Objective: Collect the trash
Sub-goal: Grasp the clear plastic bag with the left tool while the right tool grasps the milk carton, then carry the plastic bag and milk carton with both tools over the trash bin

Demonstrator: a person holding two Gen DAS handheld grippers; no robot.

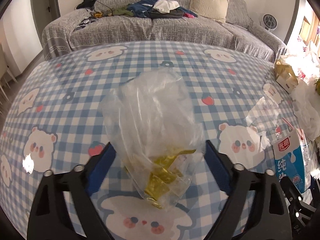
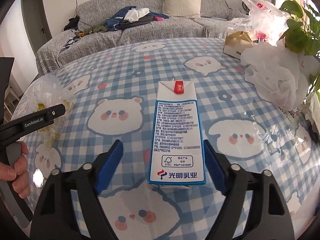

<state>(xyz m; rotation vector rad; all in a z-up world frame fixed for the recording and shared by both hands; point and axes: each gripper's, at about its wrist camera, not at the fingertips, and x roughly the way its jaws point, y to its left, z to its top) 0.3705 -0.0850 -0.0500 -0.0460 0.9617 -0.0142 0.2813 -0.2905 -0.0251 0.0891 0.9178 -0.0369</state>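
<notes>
A clear plastic bag (image 1: 154,124) with yellow wrappers inside stands on the blue checked tablecloth (image 1: 60,92). My left gripper (image 1: 160,156) is open, its blue pads on either side of the bag's lower part, not touching it. A white and blue milk carton (image 2: 176,136) stands upright on the table. My right gripper (image 2: 163,152) is open with the carton between its pads; the right pad is close to the carton's side. The carton also shows in the left wrist view (image 1: 290,160), and the bag shows in the right wrist view (image 2: 46,104).
White and clear plastic bags (image 2: 276,80), a brown and white paper box (image 2: 238,44) and a green plant (image 2: 300,26) crowd the table's right side. A grey sofa (image 2: 140,30) with clothes and a cushion stands behind the table.
</notes>
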